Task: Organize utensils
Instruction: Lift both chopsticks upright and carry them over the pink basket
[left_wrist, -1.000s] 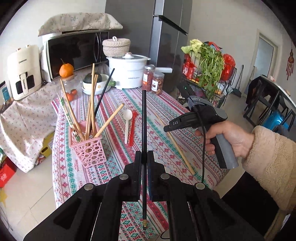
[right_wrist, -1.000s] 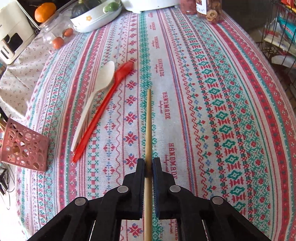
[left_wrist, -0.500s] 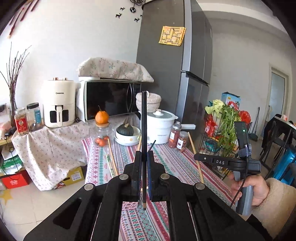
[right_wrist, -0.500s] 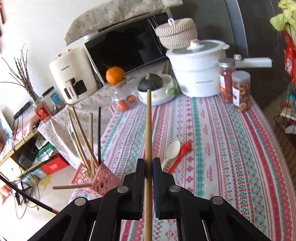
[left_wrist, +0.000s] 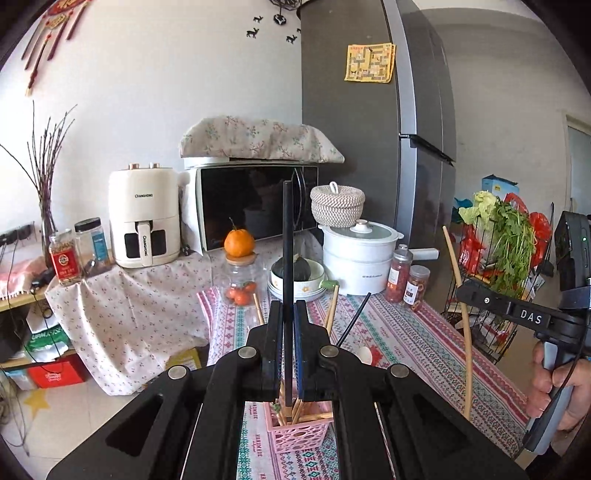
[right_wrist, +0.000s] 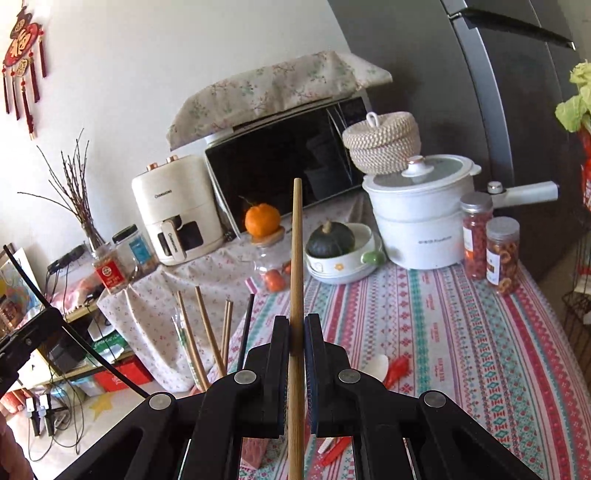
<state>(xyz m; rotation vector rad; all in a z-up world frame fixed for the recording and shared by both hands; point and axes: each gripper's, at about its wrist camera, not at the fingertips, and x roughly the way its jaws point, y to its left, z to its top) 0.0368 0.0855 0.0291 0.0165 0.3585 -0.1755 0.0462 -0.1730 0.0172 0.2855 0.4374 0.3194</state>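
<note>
My left gripper (left_wrist: 288, 314) is shut on a black chopstick (left_wrist: 287, 240) and holds it upright, its lower end over the pink holder (left_wrist: 299, 430) that has several wooden chopsticks in it. My right gripper (right_wrist: 296, 328) is shut on a wooden chopstick (right_wrist: 296, 251), also upright; it shows in the left wrist view (left_wrist: 460, 306) to the right of the holder. Several chopsticks (right_wrist: 207, 332) stand in the holder left of my right gripper. A white spoon (right_wrist: 376, 367) and a red spoon (right_wrist: 397, 367) lie on the patterned tablecloth (right_wrist: 480, 350).
At the table's far end stand a white pot (left_wrist: 356, 258), two jars (left_wrist: 406, 277), a bowl with a squash (left_wrist: 299, 275) and a glass jar with an orange on top (left_wrist: 240, 273). A microwave (left_wrist: 255, 206), air fryer (left_wrist: 144, 218) and fridge (left_wrist: 369, 110) stand behind.
Both grippers have tilted up from looking down at the table to level. The black chopstick now hangs over the pink holder; the wooden chopstick was lifted off the tablecloth.
</note>
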